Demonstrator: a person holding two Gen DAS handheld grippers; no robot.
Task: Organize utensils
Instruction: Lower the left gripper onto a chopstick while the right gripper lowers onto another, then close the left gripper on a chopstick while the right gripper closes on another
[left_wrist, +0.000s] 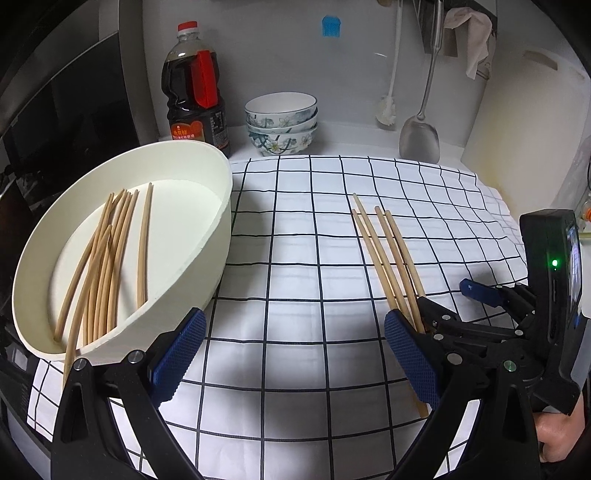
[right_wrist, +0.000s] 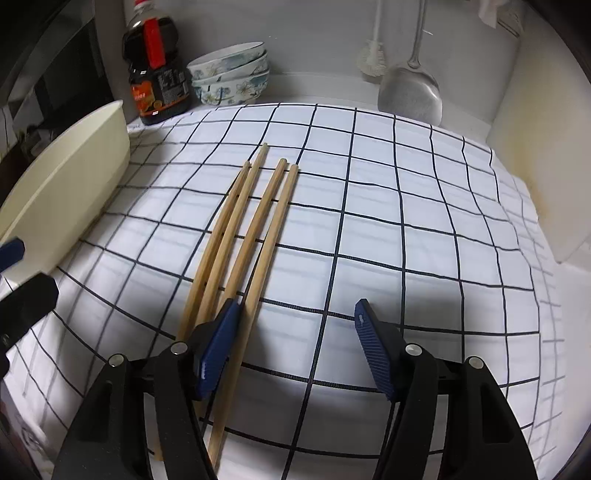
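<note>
Inside white tub (left_wrist: 218, 206) — loose chopsticks (left_wrist: 107, 258)

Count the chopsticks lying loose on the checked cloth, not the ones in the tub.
4. The chopsticks lie side by side mid-cloth, in two close pairs, right of the tub. The right gripper covers their near ends, so none seems hidden.

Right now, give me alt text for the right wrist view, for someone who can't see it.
Four wooden chopsticks lie side by side on a checked cloth, with the open right hand-held gripper low over their near ends, one finger among them. A cream tub sits left; a sauce bottle and stacked bowls stand behind.
</note>
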